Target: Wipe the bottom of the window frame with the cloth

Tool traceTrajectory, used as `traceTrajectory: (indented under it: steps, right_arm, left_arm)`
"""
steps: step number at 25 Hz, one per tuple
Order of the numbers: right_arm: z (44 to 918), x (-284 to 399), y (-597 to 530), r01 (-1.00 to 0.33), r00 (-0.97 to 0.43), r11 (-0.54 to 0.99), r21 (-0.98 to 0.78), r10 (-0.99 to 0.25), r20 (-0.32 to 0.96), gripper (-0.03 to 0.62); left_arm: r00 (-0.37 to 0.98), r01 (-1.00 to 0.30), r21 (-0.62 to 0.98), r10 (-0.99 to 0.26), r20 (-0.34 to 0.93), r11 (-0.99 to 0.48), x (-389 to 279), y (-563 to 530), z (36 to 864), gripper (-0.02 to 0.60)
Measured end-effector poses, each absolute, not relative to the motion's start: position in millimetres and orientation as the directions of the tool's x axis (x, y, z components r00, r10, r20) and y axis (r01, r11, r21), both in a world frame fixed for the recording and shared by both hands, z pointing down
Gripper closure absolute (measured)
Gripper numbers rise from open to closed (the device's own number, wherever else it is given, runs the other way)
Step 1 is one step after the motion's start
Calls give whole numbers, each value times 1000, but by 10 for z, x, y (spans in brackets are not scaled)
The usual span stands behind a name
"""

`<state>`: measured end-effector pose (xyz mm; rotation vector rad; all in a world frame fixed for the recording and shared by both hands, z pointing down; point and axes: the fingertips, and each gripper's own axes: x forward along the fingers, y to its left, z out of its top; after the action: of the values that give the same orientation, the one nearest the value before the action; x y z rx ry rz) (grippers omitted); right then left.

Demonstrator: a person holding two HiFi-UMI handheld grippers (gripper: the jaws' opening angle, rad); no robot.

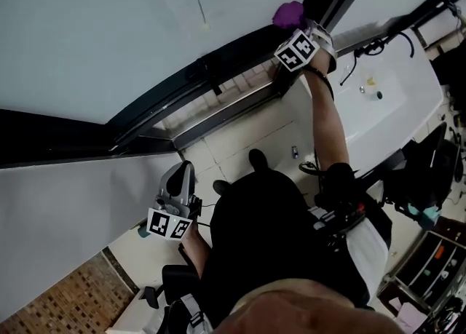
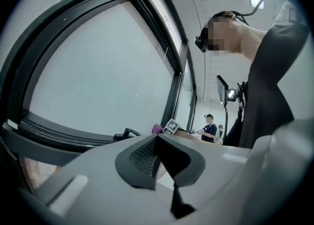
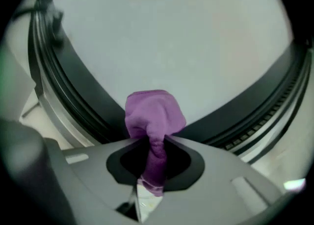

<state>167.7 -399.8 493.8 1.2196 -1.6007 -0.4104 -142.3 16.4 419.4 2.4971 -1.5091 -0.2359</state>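
My right gripper is stretched out to the black window frame and is shut on a purple cloth. In the right gripper view the cloth bulges out ahead of the jaws, against the dark bottom rail of the frame under the pale glass. My left gripper hangs low beside my body, shut with nothing in it. In the left gripper view its jaws are pressed together, and the far cloth shows small by the frame.
A white counter with a sink lies right of the window, with a black cable on it. A tiled ledge runs under the frame. A white wall panel stands at left. Another person stands far off.
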Motion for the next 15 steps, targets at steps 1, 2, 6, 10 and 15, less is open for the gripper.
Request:
traceTrajectory:
  steps: [1, 2, 6, 10, 15]
  right_arm:
    - [4777, 1420, -3767, -579, -90, 467, 668, -851, 517, 530]
    - [4628, 1119, -3544, -642, -259, 538, 546, -823, 506, 530]
    - [4408, 163, -2960, -590, -677, 783, 197, -612, 409, 530]
    - [4589, -282, -2883, -516, -691, 828, 219, -553, 466, 530]
    - [5249, -703, -3128, -445, -588, 838, 314, -539, 604, 531]
  left_arm:
    - [456, -854, 267, -890, -29, -446, -1469, 158, 4207, 581]
    - [453, -855, 268, -891, -32, -445, -1498, 144, 4214, 581]
    - [476, -844, 259, -878, -43, -470, -1453, 106, 4181, 581]
    - [499, -831, 255, -865, -52, -494, -1355, 108, 4143, 581]
    - [495, -830, 271, -868, -43, -487, -1402, 132, 4220, 581]
